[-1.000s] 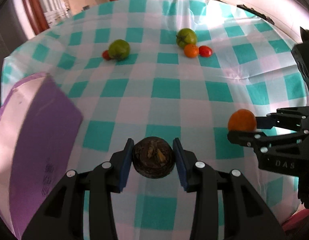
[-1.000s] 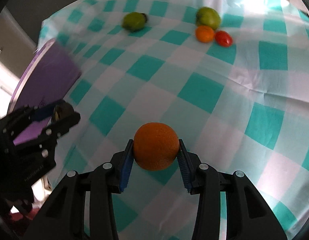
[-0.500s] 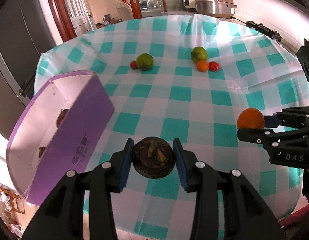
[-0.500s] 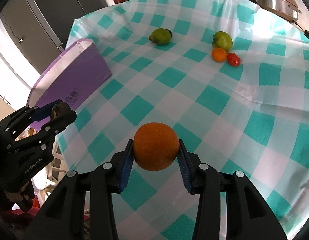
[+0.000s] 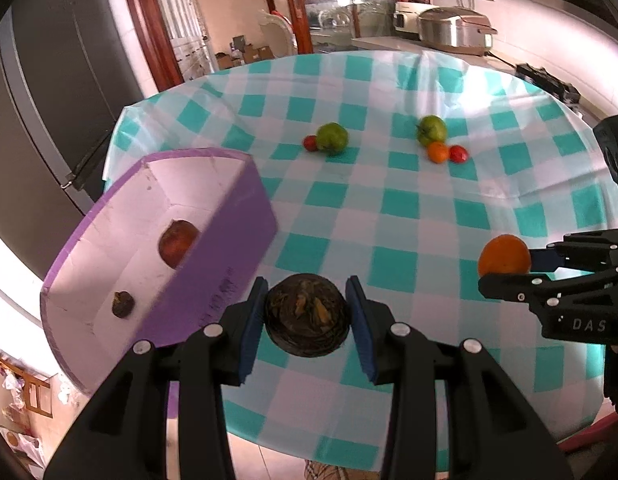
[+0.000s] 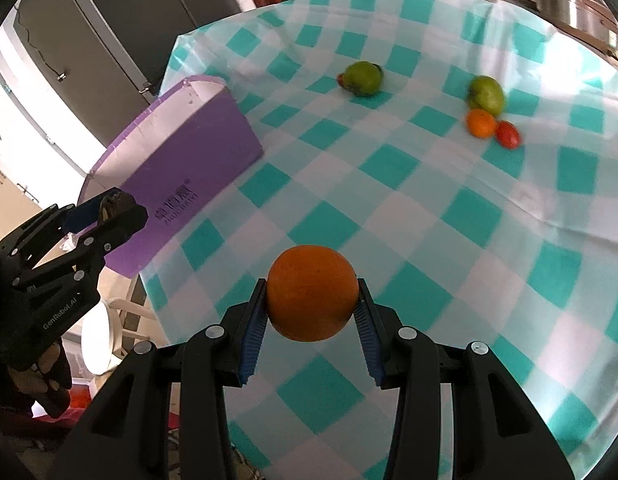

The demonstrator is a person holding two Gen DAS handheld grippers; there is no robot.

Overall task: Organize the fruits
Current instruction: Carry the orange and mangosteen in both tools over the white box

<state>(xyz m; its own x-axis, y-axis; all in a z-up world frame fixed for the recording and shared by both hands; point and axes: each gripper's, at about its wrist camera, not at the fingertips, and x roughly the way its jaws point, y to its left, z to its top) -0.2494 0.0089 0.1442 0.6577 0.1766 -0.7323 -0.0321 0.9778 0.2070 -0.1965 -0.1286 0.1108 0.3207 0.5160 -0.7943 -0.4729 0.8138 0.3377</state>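
Fruits: in the purple box [image 5: 213,248] at left lie a reddish fruit [image 5: 177,242] and a small dark one [image 5: 123,304]. The left gripper [image 5: 307,316] clamps a dark mangosteen [image 5: 307,314]; the right gripper [image 6: 312,306] clamps an orange [image 6: 312,292]. Farther across the checked tablecloth [image 5: 409,216], a green fruit [image 5: 331,138] partly hides a red one.
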